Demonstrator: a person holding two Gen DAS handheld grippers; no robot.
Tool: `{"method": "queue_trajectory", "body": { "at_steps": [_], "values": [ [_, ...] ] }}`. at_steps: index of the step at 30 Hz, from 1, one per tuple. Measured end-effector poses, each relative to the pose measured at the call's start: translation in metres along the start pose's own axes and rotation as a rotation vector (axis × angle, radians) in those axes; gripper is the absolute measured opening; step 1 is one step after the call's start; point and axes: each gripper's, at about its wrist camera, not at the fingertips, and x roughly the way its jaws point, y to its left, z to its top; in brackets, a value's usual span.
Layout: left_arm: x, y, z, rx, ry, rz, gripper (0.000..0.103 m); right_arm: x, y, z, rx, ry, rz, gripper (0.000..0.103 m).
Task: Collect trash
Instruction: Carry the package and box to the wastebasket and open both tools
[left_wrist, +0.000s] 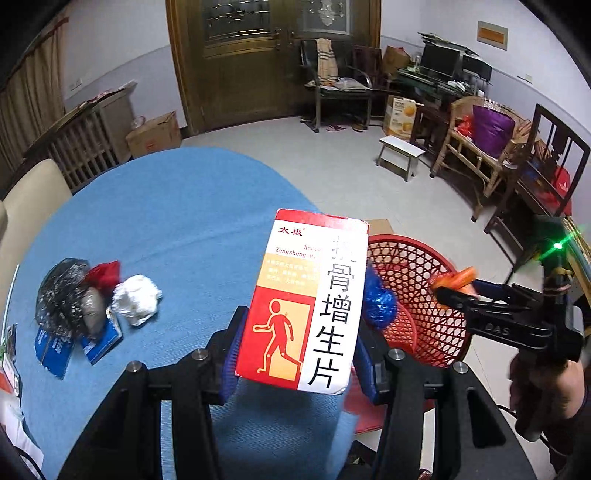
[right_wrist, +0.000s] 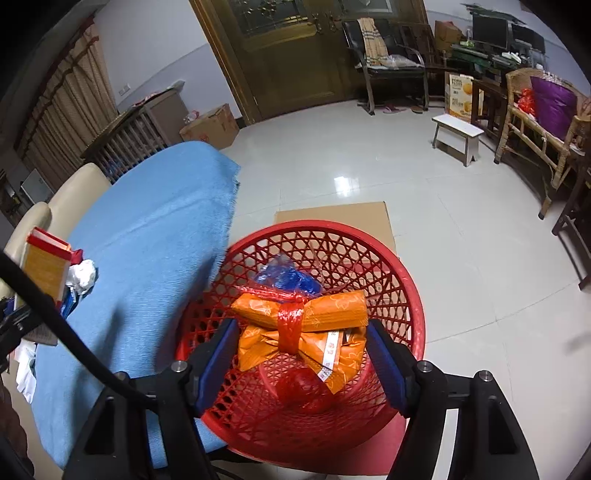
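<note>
My left gripper is shut on a red-and-white medicine box, held upright over the right edge of the blue-clothed table. The box also shows at the left of the right wrist view. A red mesh basket stands on the floor beside the table. Above it, my right gripper holds an orange packet tied with red plastic, its fingertips at the packet's ends. In the left wrist view, that gripper hangs over the basket. A blue plastic wad and a red wad lie inside.
On the table's left lie a black bag, a red scrap, crumpled white paper and blue packets. A cream chair stands behind the table. Flat cardboard lies under the basket. A white stool and wooden chairs stand farther off.
</note>
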Motion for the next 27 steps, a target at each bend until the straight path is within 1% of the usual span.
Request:
{"method": "queue_trajectory", "body": {
  "at_steps": [2,4,10,13,15,19,22,23,24,25,27],
  "values": [
    [0.002,-0.004,0.000,0.005,0.004,-0.007,0.053,0.004,-0.005,0.001,0.002,0.014,-0.014,0.089],
    [0.004,-0.008,0.000,0.015,0.009,-0.010,0.053,0.004,-0.008,0.000,0.007,0.012,-0.015,0.095],
    [0.014,-0.025,0.004,0.041,0.025,-0.042,0.053,-0.015,-0.020,0.007,0.064,-0.077,0.001,0.095],
    [0.022,-0.041,0.008,0.060,0.035,-0.066,0.053,-0.027,-0.027,0.010,0.091,-0.116,0.001,0.095],
    [0.028,-0.051,0.012,0.062,0.047,-0.098,0.053,-0.035,-0.032,0.011,0.119,-0.147,0.003,0.095],
    [0.040,-0.071,0.015,0.090,0.069,-0.129,0.053,-0.049,-0.045,0.013,0.195,-0.208,0.016,0.095],
    [0.054,-0.086,0.019,0.119,0.095,-0.149,0.055,-0.060,-0.053,0.015,0.224,-0.242,0.021,0.095],
    [0.059,-0.090,0.019,0.126,0.108,-0.154,0.061,-0.064,-0.057,0.015,0.235,-0.257,0.021,0.095],
    [0.065,-0.092,0.020,0.136,0.127,-0.160,0.073,-0.068,-0.060,0.015,0.241,-0.266,0.021,0.095],
    [0.071,-0.096,0.021,0.145,0.138,-0.158,0.077,-0.072,-0.063,0.015,0.252,-0.276,0.021,0.095],
    [0.076,-0.098,0.023,0.153,0.136,-0.140,0.078,-0.078,-0.069,0.015,0.271,-0.293,0.022,0.095]
  ]
}}
